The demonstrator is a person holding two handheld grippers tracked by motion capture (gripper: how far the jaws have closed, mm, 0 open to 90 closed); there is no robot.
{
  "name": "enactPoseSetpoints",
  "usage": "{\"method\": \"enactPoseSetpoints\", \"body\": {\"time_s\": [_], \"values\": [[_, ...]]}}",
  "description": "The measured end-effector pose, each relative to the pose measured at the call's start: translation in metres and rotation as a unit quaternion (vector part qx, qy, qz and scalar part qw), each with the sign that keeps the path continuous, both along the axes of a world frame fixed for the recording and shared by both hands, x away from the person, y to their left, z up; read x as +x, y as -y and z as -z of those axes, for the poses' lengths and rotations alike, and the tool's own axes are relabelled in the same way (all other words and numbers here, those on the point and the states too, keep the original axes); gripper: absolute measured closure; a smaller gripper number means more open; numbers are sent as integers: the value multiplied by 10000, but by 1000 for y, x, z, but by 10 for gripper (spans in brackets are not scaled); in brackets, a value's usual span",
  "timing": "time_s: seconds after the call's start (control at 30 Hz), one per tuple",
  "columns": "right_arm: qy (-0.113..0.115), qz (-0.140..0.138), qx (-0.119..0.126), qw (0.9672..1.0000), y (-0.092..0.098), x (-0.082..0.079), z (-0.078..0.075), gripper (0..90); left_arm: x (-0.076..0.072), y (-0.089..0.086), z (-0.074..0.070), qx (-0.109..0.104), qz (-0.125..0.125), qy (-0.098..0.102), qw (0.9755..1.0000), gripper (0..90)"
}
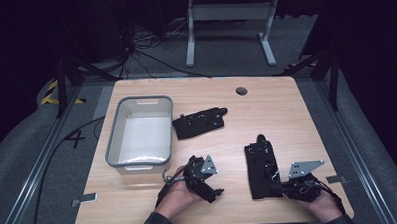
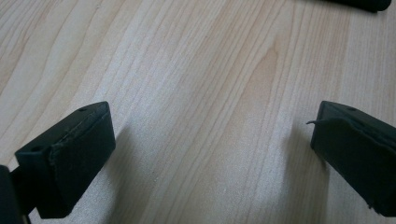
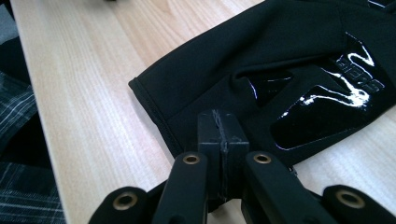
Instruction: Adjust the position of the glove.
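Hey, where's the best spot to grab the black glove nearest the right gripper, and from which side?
Take the near glove by its cuff hem, coming from the person's edge of the table. It lies flat, cuff toward the right gripper, and that thin fabric edge probably pinches easier than the glossy patches.

In the right gripper view, the near glove point(image 3: 261, 79) runs off the top and right edges, and the closed right gripper point(image 3: 223, 140) covers its hem, so a pinch of cloth is perhaps there. In the high view, the far glove's point(image 1: 199, 123) markings are too small to read.
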State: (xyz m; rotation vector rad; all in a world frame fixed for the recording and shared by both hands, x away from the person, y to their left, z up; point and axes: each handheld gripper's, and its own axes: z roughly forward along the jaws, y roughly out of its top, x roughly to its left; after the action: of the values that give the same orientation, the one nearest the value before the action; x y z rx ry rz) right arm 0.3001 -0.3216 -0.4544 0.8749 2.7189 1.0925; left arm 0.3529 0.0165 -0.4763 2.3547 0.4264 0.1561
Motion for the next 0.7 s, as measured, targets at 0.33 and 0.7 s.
{"method": "enactPoseSetpoints", "body": {"time_s": [0.33,0.7], "values": [[0,-53,-25,10000,2,-16,0,900,0,0,0,4,16,7,10000,2],[76,-98,91,9999,3,-29,-3,900,0,0,0,-7,11,9,10000,1]]}}
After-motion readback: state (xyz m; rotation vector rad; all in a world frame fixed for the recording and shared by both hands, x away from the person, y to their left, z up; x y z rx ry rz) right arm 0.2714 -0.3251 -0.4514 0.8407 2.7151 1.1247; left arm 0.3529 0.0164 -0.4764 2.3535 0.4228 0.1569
